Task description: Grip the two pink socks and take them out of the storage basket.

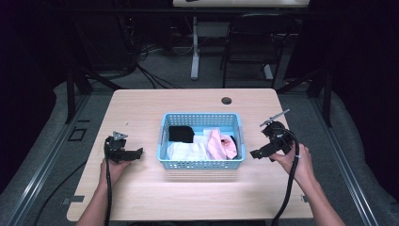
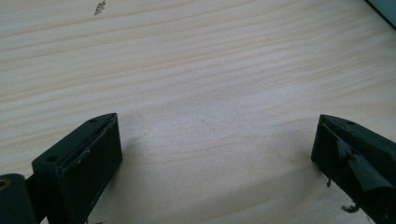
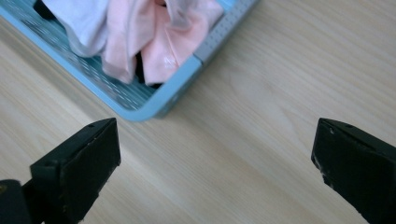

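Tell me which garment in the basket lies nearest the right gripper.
The pink garment, bunched at the basket's right end; the white and black ones lie farther left of the right gripper.

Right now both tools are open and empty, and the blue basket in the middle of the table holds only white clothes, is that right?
Not quite: the blue basket holds white, pink and black clothes, as the high view shows. The left tool and right tool are indeed open and empty.

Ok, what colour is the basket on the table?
Light blue basket, clearest in the high view.
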{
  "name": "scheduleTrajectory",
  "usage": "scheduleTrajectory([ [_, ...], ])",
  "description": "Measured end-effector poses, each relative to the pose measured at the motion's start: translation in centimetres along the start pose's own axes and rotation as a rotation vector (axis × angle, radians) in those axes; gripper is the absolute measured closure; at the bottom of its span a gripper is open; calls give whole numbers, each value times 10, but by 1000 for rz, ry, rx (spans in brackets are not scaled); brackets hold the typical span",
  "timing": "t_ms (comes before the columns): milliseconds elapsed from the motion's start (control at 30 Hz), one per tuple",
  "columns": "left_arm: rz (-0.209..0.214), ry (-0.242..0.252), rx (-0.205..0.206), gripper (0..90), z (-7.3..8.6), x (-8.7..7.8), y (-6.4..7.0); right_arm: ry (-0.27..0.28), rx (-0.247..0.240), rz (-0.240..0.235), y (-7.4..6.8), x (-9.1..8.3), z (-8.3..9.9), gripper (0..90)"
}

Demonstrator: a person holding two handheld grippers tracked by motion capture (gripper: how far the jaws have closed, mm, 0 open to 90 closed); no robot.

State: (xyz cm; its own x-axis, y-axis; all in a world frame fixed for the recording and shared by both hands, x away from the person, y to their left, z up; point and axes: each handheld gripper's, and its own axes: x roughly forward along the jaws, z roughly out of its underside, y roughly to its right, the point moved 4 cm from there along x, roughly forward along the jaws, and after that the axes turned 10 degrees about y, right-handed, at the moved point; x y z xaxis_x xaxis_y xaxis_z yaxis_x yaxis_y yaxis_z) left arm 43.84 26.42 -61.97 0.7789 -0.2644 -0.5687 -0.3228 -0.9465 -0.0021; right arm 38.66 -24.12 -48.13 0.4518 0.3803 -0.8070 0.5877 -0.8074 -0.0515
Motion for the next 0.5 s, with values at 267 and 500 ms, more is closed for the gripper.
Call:
scheduleTrajectory([
  [267, 0, 0, 0, 16, 0, 0, 0, -3, -47, -41, -21, 7, -34, 21],
  [500, 0, 0, 0, 16, 0, 0, 0, -19, -71, -101, -43, 27, -60, 24],
])
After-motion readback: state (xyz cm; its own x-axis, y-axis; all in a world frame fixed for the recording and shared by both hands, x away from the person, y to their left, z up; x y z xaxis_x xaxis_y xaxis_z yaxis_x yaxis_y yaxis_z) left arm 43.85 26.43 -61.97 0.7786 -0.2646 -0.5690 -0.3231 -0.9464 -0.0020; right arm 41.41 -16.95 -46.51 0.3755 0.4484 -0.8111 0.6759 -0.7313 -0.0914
